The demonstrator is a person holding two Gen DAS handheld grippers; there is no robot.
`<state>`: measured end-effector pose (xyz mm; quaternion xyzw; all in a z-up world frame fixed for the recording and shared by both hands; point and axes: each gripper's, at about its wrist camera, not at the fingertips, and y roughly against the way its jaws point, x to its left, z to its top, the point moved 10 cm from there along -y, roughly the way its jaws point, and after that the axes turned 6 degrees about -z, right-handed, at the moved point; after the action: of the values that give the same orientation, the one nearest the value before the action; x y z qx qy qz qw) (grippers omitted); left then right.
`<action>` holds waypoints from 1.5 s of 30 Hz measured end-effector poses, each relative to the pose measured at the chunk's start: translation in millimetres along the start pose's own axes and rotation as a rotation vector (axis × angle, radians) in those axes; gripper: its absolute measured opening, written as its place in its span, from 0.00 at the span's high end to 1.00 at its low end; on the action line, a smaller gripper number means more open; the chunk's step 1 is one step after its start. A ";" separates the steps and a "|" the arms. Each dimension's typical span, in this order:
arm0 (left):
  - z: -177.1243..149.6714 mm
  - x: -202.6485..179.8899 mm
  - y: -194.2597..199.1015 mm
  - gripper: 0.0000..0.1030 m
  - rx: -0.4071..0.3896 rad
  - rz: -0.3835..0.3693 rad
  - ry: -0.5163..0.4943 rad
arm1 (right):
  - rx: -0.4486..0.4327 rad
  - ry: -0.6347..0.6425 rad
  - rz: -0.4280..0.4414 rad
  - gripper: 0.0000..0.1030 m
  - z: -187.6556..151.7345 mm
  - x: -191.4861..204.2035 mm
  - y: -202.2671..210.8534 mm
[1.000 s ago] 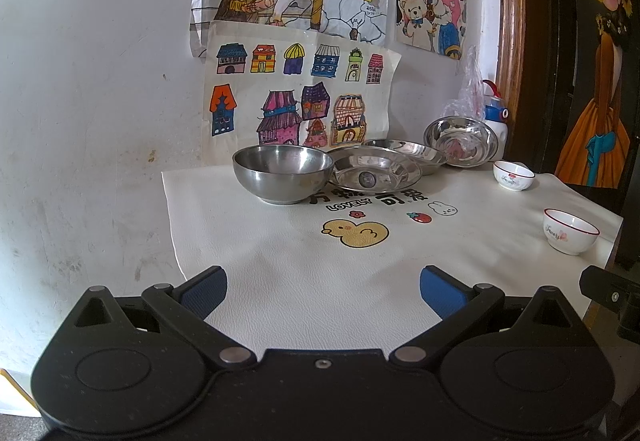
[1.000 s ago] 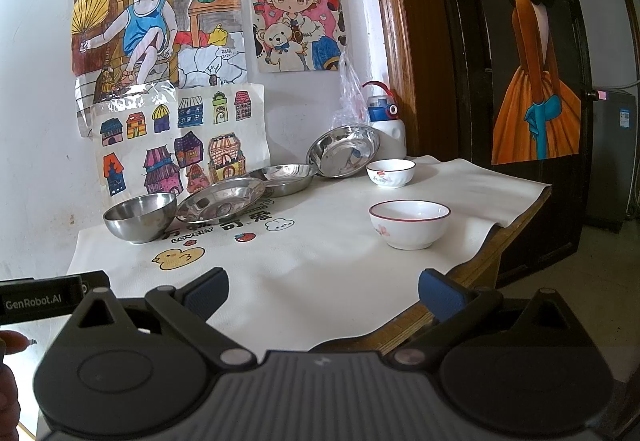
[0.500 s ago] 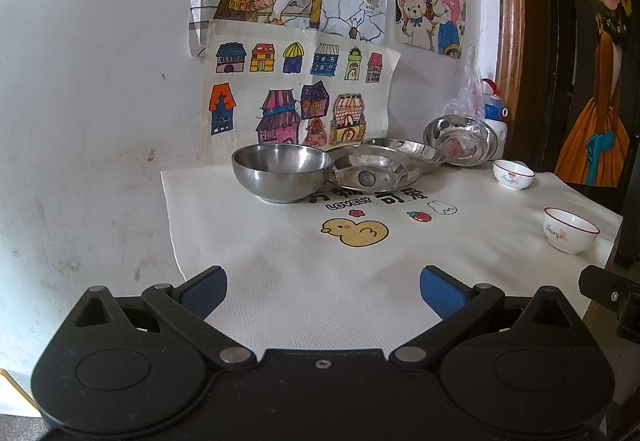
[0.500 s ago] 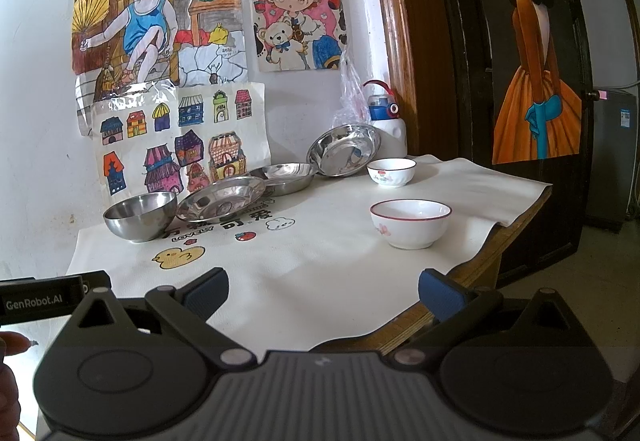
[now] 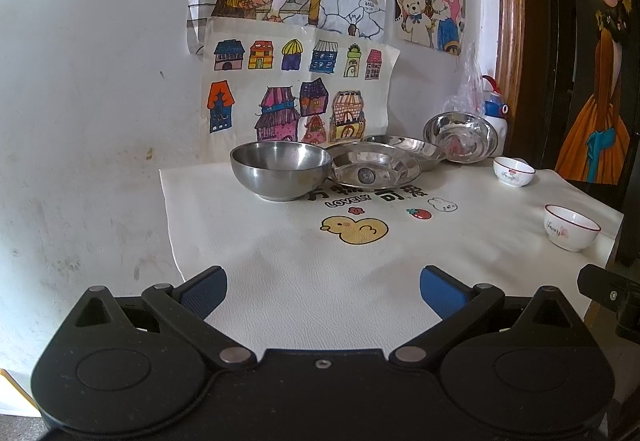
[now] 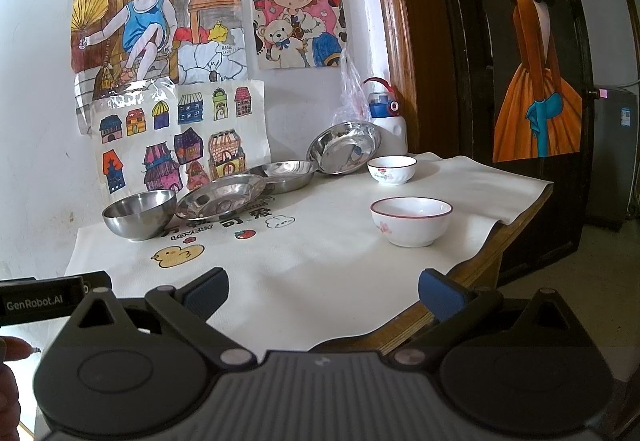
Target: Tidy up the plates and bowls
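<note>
A deep steel bowl [image 5: 281, 175] [image 6: 139, 213] stands at the table's back left. Beside it a steel plate [image 5: 374, 171] [image 6: 221, 197] leans on a second steel plate [image 5: 404, 145] [image 6: 285, 175]. A third steel plate [image 5: 460, 137] [image 6: 344, 147] leans tilted against a water bottle. A small white bowl [image 5: 513, 171] [image 6: 391, 169] sits at the back right, and a larger white bowl [image 5: 571, 227] [image 6: 411, 221] near the right edge. My left gripper [image 5: 322, 291] and right gripper [image 6: 323, 291] are open and empty, over the table's front edge.
A white and blue water bottle [image 6: 386, 121] with a plastic bag stands in the back corner. A white mat [image 5: 320, 257] with a yellow duck print covers the table. Drawings hang on the wall [image 5: 100, 81] behind. The table's wooden edge [image 6: 460, 273] drops off at right.
Both views have shifted only slightly; the dishes stand as before and both grippers stay open.
</note>
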<state>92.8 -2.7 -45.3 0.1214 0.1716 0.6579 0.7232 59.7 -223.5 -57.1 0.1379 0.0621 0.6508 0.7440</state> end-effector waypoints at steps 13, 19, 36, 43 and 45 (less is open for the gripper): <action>-6.2 -5.0 -6.2 0.01 0.004 0.001 -0.003 | 0.013 0.000 0.004 0.00 -9.1 3.4 -9.2; -2.7 -5.1 -11.9 0.01 0.017 0.004 -0.012 | 0.026 -0.001 0.006 0.00 -6.5 2.4 -12.9; 25.1 -12.3 -44.9 0.01 0.070 -0.002 -0.072 | 0.041 0.071 0.077 0.00 29.3 -6.4 -55.2; 64.4 -31.0 -76.2 0.01 0.107 -0.123 -0.091 | 0.021 0.123 0.145 0.00 74.7 -15.8 -83.5; 78.8 -37.9 -87.0 0.01 0.112 -0.159 -0.102 | 0.026 0.130 0.169 0.00 89.0 -20.2 -93.9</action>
<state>201.2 -45.6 -5.1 0.1809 0.1801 0.5808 0.7730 170.2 -265.3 -0.8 0.1097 0.1068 0.7181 0.6789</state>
